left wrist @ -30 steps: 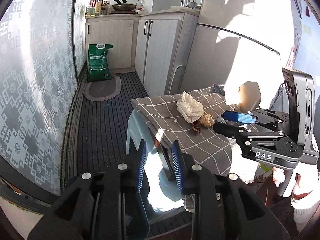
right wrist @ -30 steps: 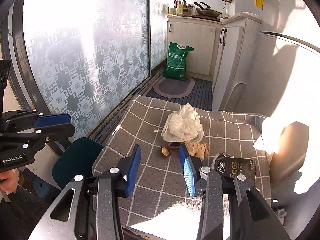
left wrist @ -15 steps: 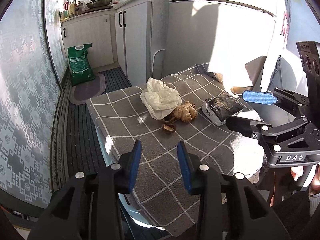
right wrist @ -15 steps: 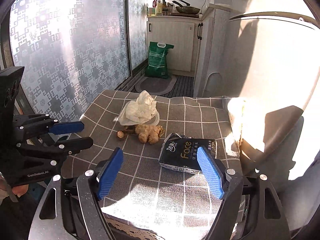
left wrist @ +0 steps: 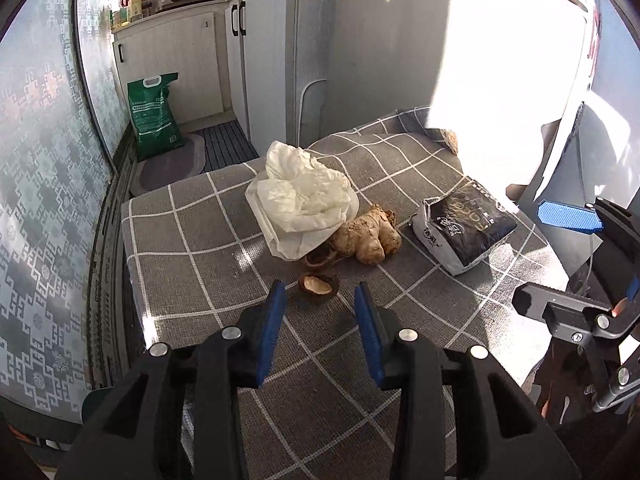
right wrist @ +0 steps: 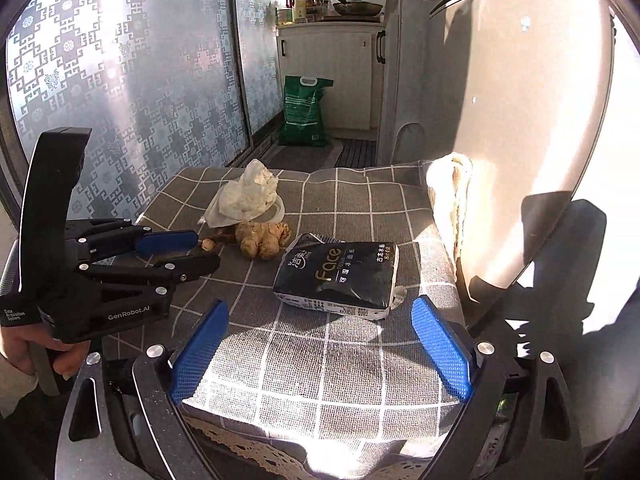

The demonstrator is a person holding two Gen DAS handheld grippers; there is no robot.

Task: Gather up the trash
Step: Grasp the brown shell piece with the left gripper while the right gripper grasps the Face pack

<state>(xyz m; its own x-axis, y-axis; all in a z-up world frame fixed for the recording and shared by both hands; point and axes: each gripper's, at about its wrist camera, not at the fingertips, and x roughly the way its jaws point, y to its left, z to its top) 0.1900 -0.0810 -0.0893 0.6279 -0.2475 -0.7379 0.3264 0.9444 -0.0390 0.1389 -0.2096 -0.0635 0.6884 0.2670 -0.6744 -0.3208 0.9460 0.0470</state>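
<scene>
On the grey checked tablecloth [left wrist: 192,248] lie a crumpled white plastic bag [left wrist: 302,202], a ginger root [left wrist: 370,236], two brown nut shells [left wrist: 319,284] and a black tissue pack [left wrist: 466,226]. My left gripper [left wrist: 320,304] hovers just short of the nearer shell, partly open, nothing between its pads. My right gripper [right wrist: 320,320] is opening wide just in front of the tissue pack [right wrist: 340,276], with only cloth between its pads. The left gripper [right wrist: 200,250] also shows in the right wrist view, near the shell [right wrist: 208,244] and ginger [right wrist: 260,238].
A white cabinet [left wrist: 264,52] and a green sack [left wrist: 154,114] stand on the floor beyond the table. A patterned glass door [right wrist: 120,80] runs along the left. A white wall [right wrist: 520,100] borders the table's right side. A person's hand [right wrist: 24,354] holds the left gripper.
Both grippers have come forward and down over the table. The right jaws have spread from narrow to wide; the left jaws opened slightly. The tissue pack has come into both views.
</scene>
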